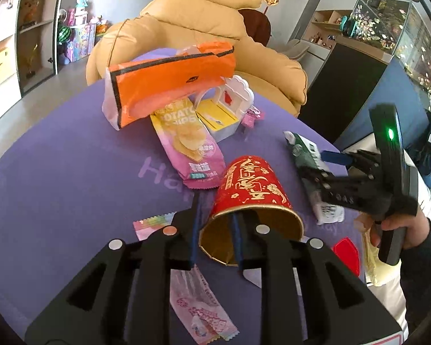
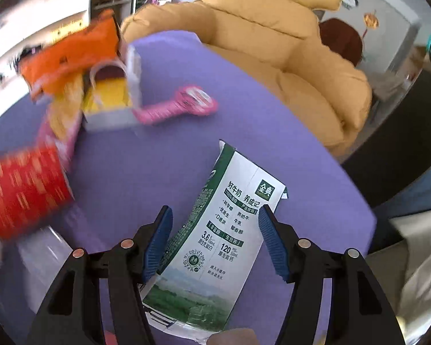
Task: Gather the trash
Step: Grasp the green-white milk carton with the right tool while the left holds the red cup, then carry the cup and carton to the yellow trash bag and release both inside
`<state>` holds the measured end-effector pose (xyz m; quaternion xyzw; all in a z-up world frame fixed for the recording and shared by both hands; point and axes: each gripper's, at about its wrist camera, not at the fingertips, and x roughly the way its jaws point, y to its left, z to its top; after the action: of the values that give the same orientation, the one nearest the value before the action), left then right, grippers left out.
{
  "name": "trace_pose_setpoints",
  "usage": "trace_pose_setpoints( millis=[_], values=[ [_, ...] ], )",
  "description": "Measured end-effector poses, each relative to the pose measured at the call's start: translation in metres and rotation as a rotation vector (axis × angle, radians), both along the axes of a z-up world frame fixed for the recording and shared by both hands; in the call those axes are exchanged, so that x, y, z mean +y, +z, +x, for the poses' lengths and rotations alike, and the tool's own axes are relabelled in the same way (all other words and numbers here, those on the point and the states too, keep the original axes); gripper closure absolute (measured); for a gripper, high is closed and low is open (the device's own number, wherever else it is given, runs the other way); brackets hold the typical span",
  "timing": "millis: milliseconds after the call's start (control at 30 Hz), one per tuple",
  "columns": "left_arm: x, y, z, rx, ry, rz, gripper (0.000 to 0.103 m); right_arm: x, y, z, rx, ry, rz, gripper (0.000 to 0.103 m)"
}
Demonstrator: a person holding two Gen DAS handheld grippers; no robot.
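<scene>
My left gripper (image 1: 215, 237) is shut on the rim of a red paper cup (image 1: 251, 192) with gold print; one finger is inside its mouth, one outside. The cup shows blurred in the right wrist view (image 2: 23, 192). My right gripper (image 2: 215, 241) is open, its blue pads (image 2: 158, 244) on either side of a green and white milk carton (image 2: 212, 244) lying flat on the purple tablecloth (image 2: 146, 155). In the left wrist view the right gripper (image 1: 334, 162) is over that carton (image 1: 310, 158).
An orange wrapper (image 1: 169, 83), a pink potato-chip bag (image 1: 186, 141), a white and yellow box (image 1: 224, 112) and small candy wrappers (image 1: 198, 310) lie on the table. A pink wrapper (image 2: 178, 106) lies beyond the box. A tan armchair (image 1: 204, 26) stands behind the table.
</scene>
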<state>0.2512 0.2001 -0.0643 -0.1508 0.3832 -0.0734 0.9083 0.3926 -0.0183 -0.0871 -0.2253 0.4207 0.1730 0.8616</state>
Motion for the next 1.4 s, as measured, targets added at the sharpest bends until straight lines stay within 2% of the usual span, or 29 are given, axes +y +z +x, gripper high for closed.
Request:
trace_pose_setpoints(
  millis=[100,167,267,400,433,600,767,867,1033,1100,1400],
  values=[
    [-0.007,0.003,0.0,-0.003,-0.018,0.003,0.084,-0.031,0.0,-0.008,-0.01,-0.009,0.019,0.045],
    [-0.013,0.005,-0.002,-0.013,-0.036,0.026,0.083,-0.049,0.003,-0.013,0.005,-0.02,0.096,0.045],
    [-0.022,0.007,-0.002,-0.028,-0.053,0.063,0.083,-0.08,0.013,-0.022,0.016,-0.058,0.285,0.045],
    [-0.029,0.006,0.001,-0.036,-0.063,0.076,0.083,-0.098,0.012,-0.023,0.042,-0.186,0.452,0.044],
    [-0.03,0.006,0.002,-0.036,-0.065,0.078,0.083,-0.097,0.01,-0.022,0.048,-0.206,0.46,0.044],
    [-0.033,0.006,0.005,-0.016,-0.069,0.067,0.083,-0.069,0.0,-0.003,0.038,-0.231,0.324,0.044],
    [-0.034,0.009,0.007,-0.028,-0.062,0.106,0.083,-0.066,-0.014,0.018,0.129,-0.229,0.29,0.044],
    [-0.036,0.01,0.011,-0.037,-0.057,0.117,0.083,-0.067,-0.016,0.027,0.14,-0.206,0.283,0.043],
    [-0.039,0.009,0.016,-0.04,-0.055,0.121,0.086,-0.076,-0.001,0.01,0.048,-0.138,0.344,0.049],
    [-0.042,0.009,0.018,-0.038,-0.064,0.128,0.098,-0.08,0.005,-0.004,0.023,-0.113,0.374,0.05],
    [-0.064,0.039,0.007,-0.123,-0.065,0.187,0.1,-0.095,0.057,-0.057,-0.163,-0.047,0.428,0.05]
  ],
)
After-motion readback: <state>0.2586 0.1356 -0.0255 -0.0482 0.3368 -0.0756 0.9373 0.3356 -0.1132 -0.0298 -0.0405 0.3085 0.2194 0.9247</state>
